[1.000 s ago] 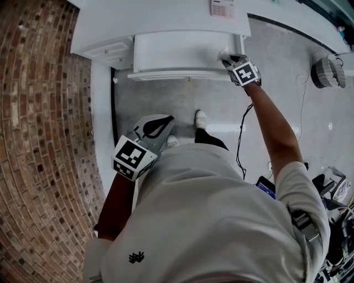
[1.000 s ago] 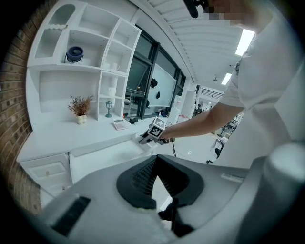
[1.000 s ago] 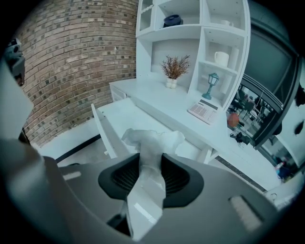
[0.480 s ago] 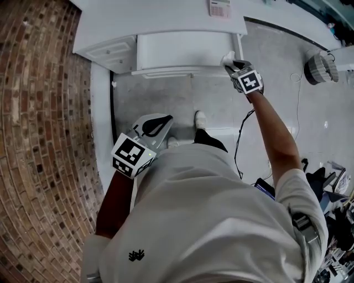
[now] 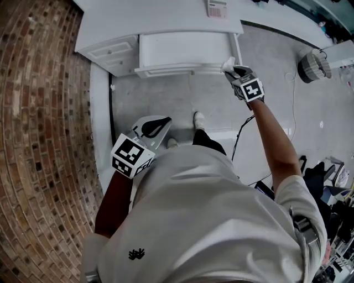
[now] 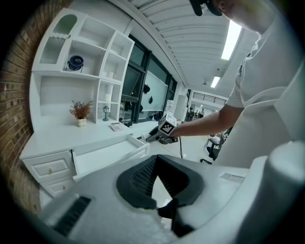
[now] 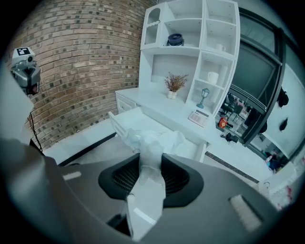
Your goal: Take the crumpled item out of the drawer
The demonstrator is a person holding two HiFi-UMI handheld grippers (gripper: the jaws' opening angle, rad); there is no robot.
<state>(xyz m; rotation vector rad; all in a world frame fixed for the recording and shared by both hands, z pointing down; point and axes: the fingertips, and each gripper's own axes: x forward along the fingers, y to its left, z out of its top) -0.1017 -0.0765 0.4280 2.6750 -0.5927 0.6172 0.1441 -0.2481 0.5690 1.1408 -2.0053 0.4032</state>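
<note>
The white drawer (image 5: 188, 50) stands pulled out from the white desk at the top of the head view. My right gripper (image 5: 232, 67) hangs by the drawer's front right corner, shut on a crumpled white item (image 5: 227, 62). In the right gripper view the crumpled item (image 7: 153, 140) sticks out from between the jaws, above the open drawer (image 7: 136, 125). My left gripper (image 5: 166, 119) is held low beside the person's body, away from the drawer. Its jaws (image 6: 156, 158) meet at the tips with nothing between them.
A brick wall (image 5: 38, 138) runs along the left. A calculator (image 5: 217, 8) lies on the desk top, shelves with a small plant (image 7: 175, 83) stand above it. A cable (image 5: 239, 141) trails over the floor, and a round basket (image 5: 312, 63) stands at the right.
My right gripper has drawn back from inside the drawer's right end to its front corner, lifting the crumpled item with it. The left gripper has hardly shifted in the view.
</note>
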